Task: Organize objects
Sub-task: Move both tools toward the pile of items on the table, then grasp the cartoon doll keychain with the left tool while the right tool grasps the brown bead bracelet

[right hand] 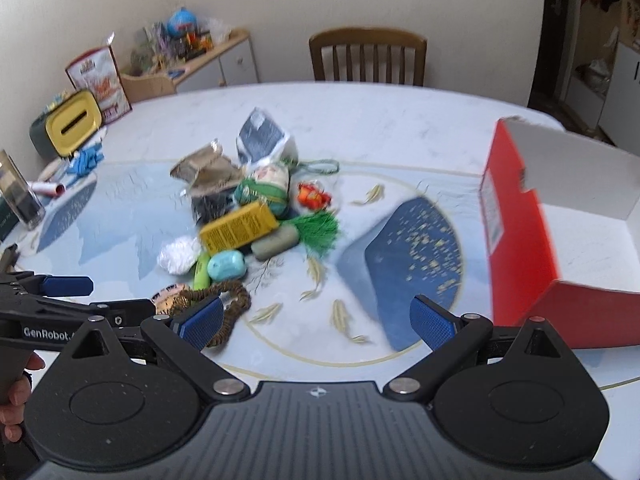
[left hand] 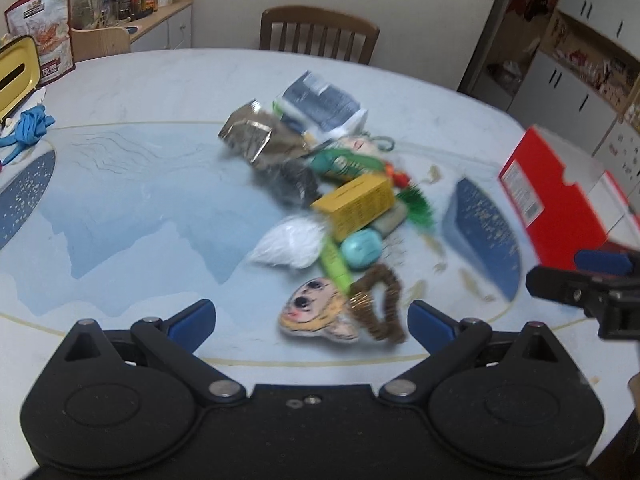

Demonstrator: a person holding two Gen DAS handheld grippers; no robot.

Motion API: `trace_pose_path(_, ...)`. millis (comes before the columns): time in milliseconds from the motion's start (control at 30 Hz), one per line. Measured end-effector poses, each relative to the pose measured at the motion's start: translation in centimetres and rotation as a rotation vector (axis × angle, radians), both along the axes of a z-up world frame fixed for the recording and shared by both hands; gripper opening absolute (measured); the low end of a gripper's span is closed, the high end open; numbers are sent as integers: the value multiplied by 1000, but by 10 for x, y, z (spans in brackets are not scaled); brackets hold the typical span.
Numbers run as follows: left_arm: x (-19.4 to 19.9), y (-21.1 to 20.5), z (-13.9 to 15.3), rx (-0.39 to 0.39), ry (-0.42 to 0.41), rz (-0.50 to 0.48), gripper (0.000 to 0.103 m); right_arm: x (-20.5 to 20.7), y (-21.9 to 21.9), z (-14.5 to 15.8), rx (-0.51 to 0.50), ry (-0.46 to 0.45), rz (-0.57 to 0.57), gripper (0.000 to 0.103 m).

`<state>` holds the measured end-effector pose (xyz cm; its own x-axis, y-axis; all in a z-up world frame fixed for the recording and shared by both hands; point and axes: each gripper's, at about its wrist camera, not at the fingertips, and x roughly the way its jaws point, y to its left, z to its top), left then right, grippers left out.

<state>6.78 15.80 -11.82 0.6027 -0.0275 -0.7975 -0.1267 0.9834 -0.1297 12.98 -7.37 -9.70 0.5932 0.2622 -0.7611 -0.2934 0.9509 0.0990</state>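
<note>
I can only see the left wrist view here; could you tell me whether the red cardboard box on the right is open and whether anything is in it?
Observer: Yes, the red cardboard box is open on top; the white interior that shows is bare.
Operator: Thank you. Is the right gripper holding anything?
Observer: No, the right gripper is open, jaws wide apart, above the table.
Operator: Is anything to the far left beyond the yellow tissue box?
Observer: A clear glass tumbler stands near the table's left edge, nearer the camera than the yellow-lidded tissue box.
</note>
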Motion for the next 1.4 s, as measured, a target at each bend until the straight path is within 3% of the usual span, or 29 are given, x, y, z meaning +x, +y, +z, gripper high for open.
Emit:
trace_pose_path(133, 4, 3, -13, 62, 15, -39, 100, 13, 13, -19, -21, 61, 2, 99)
trace_pose_path(400, 16, 15, -26, 30, 32, -81, 94, 31, 41, -40, -36, 110, 35, 93)
trace_pose_path(533, 23, 16, -37, -4, 52, -115, 88, 44, 49, -51, -37, 155, 28, 81)
trace_pose_path(600, 24, 15, -39, -14, 50, -140, 85, 47, 55, -55, -38, 165, 40, 80)
trace_pose_path(733, 27, 15, -41, -38, 49, -191, 79, 50, 68, -65, -58, 191, 64, 63)
trace_pose_path(800, 29, 16, -42, -50, 48, -205, 75, 52, 72, -69, -70, 202, 63, 60)
trace_pose_path(900, 30, 16, -42, -49, 39, -234, 66, 54, 77, -70, -83, 196, 63, 56)
trace_pose_path(1000, 32, 16, -41, -59, 35, -263, 57, 55, 85, -70, -111, 187, 74, 43)
trace_pose_path(1233, 30, 21, -40, -122, 26, -307, 51, 49, 99, -69, -169, 166, 95, 25)
trace_pose_path(1300, 32, 24, -40, -151, 29, -308, 42, 49, 99, -68, -177, 165, 88, 21)
trace_pose_path(1400, 33, 29, -41, -190, 35, -308, 39, 49, 97, -67, -173, 169, 75, 15)
